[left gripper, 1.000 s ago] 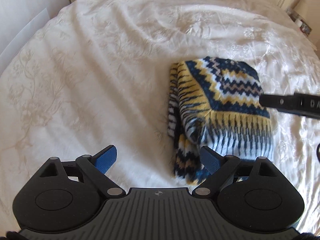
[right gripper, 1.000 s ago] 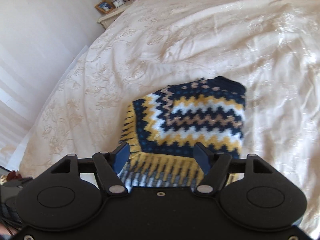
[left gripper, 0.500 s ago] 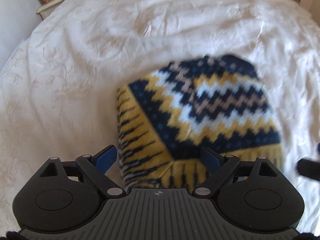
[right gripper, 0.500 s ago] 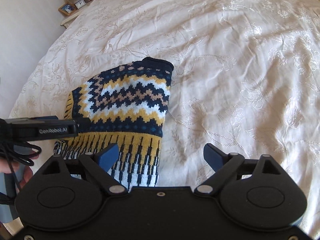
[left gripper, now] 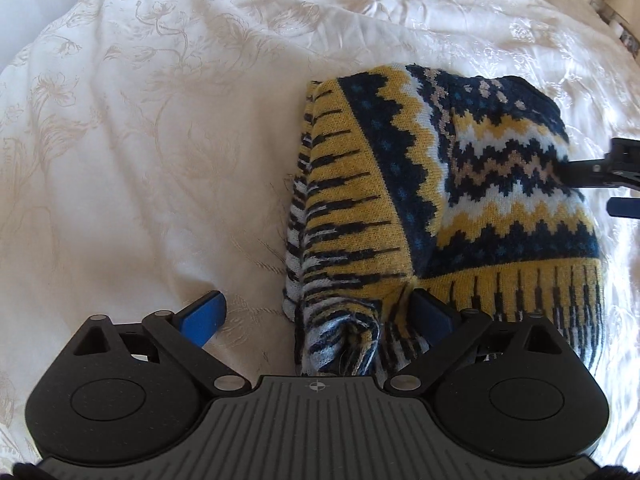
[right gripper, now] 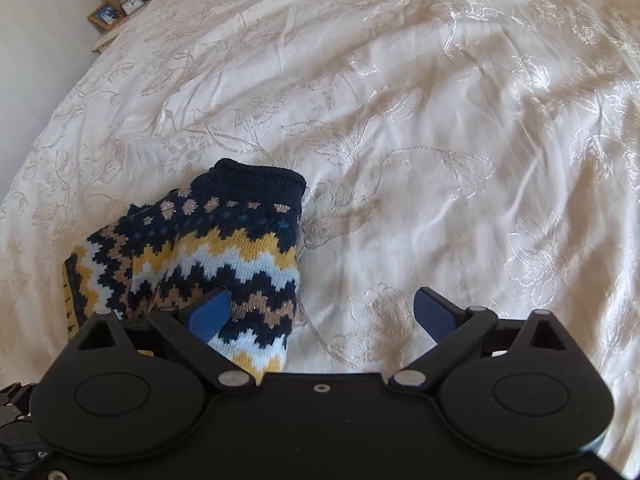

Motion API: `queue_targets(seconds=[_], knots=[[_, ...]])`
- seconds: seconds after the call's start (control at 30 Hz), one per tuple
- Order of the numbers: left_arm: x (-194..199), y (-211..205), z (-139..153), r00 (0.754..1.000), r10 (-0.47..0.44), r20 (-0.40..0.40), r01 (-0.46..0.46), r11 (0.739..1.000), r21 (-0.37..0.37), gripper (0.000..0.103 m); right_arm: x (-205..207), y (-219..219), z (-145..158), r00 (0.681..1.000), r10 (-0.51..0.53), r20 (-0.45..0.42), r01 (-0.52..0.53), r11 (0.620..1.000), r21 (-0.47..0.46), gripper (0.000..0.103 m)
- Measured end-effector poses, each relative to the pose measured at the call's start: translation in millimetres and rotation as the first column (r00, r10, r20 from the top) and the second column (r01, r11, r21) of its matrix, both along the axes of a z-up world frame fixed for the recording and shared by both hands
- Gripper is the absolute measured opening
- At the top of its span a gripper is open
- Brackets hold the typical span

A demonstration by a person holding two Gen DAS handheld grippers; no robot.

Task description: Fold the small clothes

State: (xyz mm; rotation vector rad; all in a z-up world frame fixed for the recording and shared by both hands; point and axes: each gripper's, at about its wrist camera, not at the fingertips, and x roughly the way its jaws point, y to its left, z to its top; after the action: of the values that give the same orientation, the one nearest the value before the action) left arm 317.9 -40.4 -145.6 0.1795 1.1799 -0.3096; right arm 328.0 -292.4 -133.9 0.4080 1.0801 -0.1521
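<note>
A folded knit sweater [left gripper: 472,184] in navy, yellow and white zigzags lies on the bed. My left gripper [left gripper: 318,316] hangs low over its near left corner, jaws opening. That bunched corner sits between the blue pads [left gripper: 204,316], which do not press on it. My right gripper [right gripper: 323,312] is over the sweater's [right gripper: 208,256] right edge, jaws also opening. One of its pads is above the knit, the other above the bedspread. In the left wrist view the right gripper [left gripper: 612,172] reaches in at the sweater's far right side.
A cream embroidered bedspread [right gripper: 440,140] covers the whole bed around the sweater. A bedside table [right gripper: 120,12] with a lamp, a clock and a framed photo stands at the far left corner, next to a white wall.
Both grippers have come down closer to the sweater. The right one slid from its middle hem to its right edge and its jaws widened. The left one settled over the left corner.
</note>
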Motion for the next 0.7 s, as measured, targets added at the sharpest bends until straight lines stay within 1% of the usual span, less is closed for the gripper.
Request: queue_targets(seconds=[0.13, 0.2, 0.3, 0.37, 0.4, 0.43, 0.53, 0.6, 0.7], knots=[[1.8, 0.4, -0.8, 1.000, 0.009, -0.012, -0.009, 1.000, -0.005, 0.101, 30.8, 16.7, -24.5, 0.994, 0.070, -0.089, -0.077, 0.994, -0.079, 0.102], [2.8, -1.3, -1.2, 1.000, 0.017, -0.014, -0.017, 1.000, 0.002, 0.103, 39.4, 21.2, -30.8, 0.991, 0.088, -0.106, -0.098, 0.991, -0.093, 0.102], [6.6, -4.4, 3.6, 0.999, 0.032, -0.018, -0.032, 0.999, 0.003, 0.103, 45.4, 23.3, -32.3, 0.987, 0.113, -0.114, -0.125, 0.987, -0.103, 0.102], [10.7, -9.8, 13.7, 1.000, 0.022, 0.002, -0.022, 1.000, 0.008, 0.103, 41.4, 22.3, -24.6, 0.988, 0.126, -0.095, -0.136, 0.984, -0.112, 0.102], [10.9, -11.5, 20.4, 0.999, 0.015, 0.028, -0.015, 1.000, 0.009, 0.103, 36.1, 21.3, -19.1, 0.990, 0.125, -0.071, -0.133, 0.984, -0.116, 0.102], [10.4, -11.8, 28.6, 0.998, 0.008, 0.060, -0.008, 1.000, 0.008, 0.103, 28.2, 18.9, -9.7, 0.993, 0.114, -0.033, -0.117, 0.986, -0.118, 0.102], [22.5, -20.6, 42.6, 0.993, -0.009, 0.116, 0.008, 1.000, 0.006, 0.103, -0.6, 14.8, 10.1, 0.996, 0.076, 0.042, -0.071, 0.992, -0.107, 0.102], [35.6, -29.0, 44.3, 0.991, -0.017, 0.134, 0.015, 1.000, 0.016, 0.103, -16.5, 19.3, 18.6, 0.995, 0.074, 0.064, -0.067, 0.992, -0.107, 0.102], [57.9, -38.3, 33.4, 0.987, -0.015, 0.161, 0.002, 0.997, 0.080, 0.103, -35.7, 29.5, 20.4, 0.995, 0.085, 0.050, -0.080, 0.991, -0.107, 0.102]])
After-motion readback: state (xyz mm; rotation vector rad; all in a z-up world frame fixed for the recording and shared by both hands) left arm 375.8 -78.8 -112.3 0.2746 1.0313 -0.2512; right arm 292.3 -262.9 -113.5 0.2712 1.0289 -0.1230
